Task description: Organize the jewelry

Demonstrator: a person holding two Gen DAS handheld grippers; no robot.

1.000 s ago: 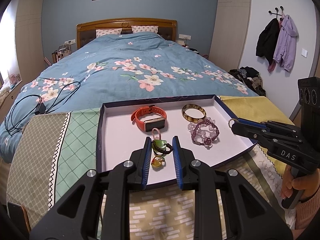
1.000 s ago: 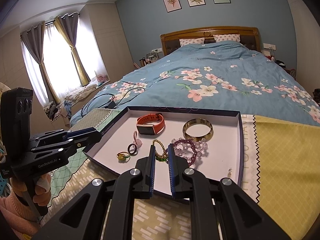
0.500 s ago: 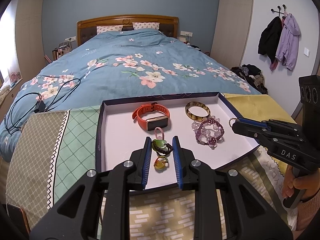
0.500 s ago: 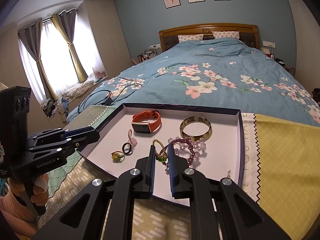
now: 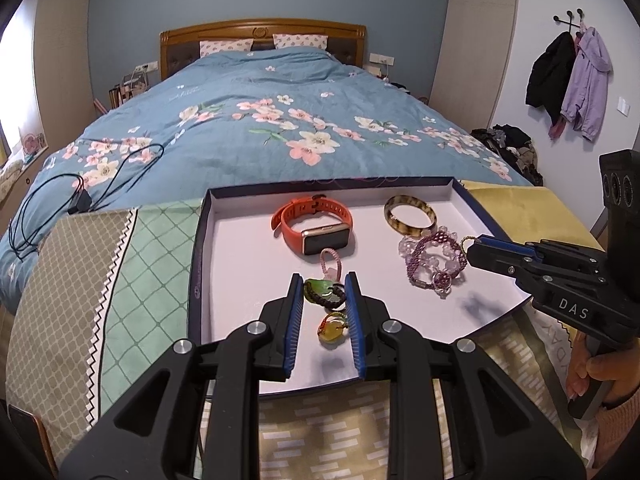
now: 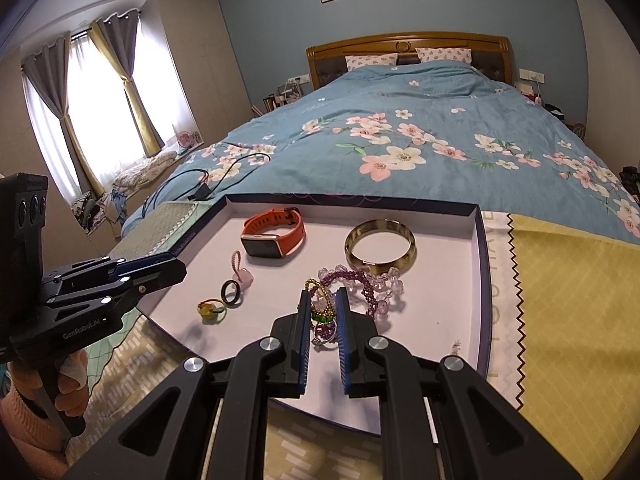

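Observation:
A shallow white tray (image 5: 248,264) with dark rim lies on cloths at the bed's foot. In it: an orange smartwatch (image 5: 316,228), a tortoiseshell bangle (image 5: 410,216), purple and clear bead bracelets (image 5: 434,258), a dark braided ring with a green stone (image 5: 324,294), a yellow ring (image 5: 332,330), a pink loop charm (image 5: 330,260). My left gripper (image 5: 323,284) is open, hovering over the two rings. My right gripper (image 6: 322,300) is shut on a gold-and-green chain (image 6: 320,300) over the tray's middle; it shows at the right in the left view (image 5: 472,254).
The tray (image 6: 452,264) lies on patterned cloths: green-beige (image 5: 100,264) to the left, yellow (image 6: 568,280) to the right. The blue floral bedspread (image 5: 260,120) stretches beyond, with black cables (image 5: 60,196) on its left. Coats (image 5: 568,76) hang on the right wall.
Both grippers have moved a little forward over the tray. The right gripper's jaws have parted slightly but still hold the chain. The jewelry in the tray has not moved.

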